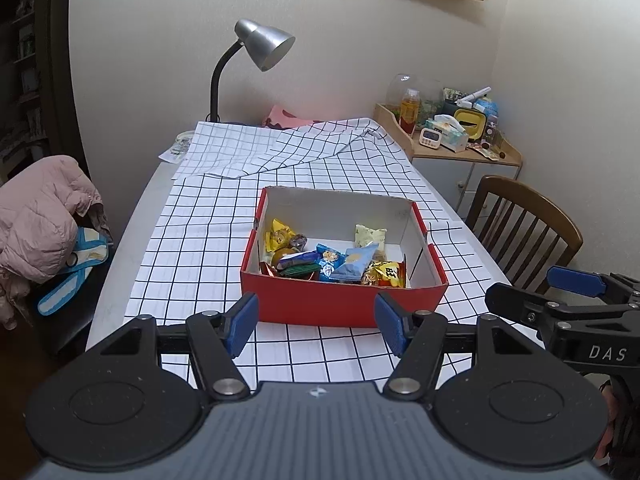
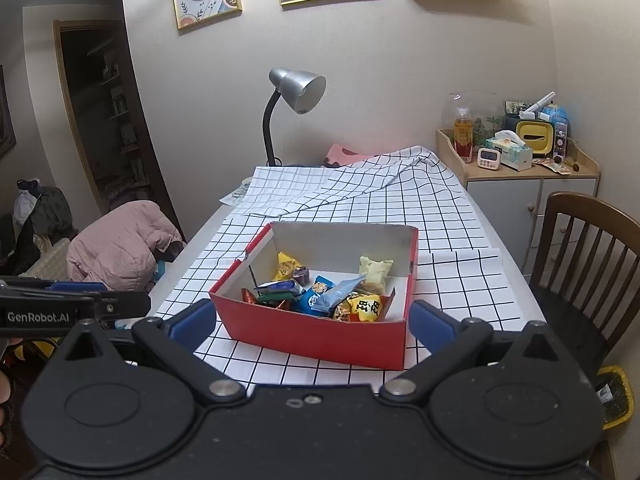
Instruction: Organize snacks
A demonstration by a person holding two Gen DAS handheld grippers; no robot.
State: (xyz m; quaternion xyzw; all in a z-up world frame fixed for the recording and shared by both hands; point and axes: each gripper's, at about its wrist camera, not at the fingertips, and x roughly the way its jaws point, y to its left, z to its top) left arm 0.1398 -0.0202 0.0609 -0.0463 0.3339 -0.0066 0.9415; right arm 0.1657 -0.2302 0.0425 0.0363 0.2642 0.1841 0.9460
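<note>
Box: red box (image 1: 344,300) on the checked cloth (image 1: 200,240), in the middle of the desk (image 1: 132,216).
Snacks: pile of wrapped snacks (image 1: 332,260) inside the box, toward its near side.
Left tongs (image 1: 316,322): blue pads apart, empty, just in front of the box's near wall.
Right tongs (image 2: 312,324): spread wide, empty, one pad past each near corner of the box.
Lamp: silver lamp (image 1: 260,46) at the far end of the desk.
Chair: brown chair (image 1: 524,224) right of the desk.
</note>
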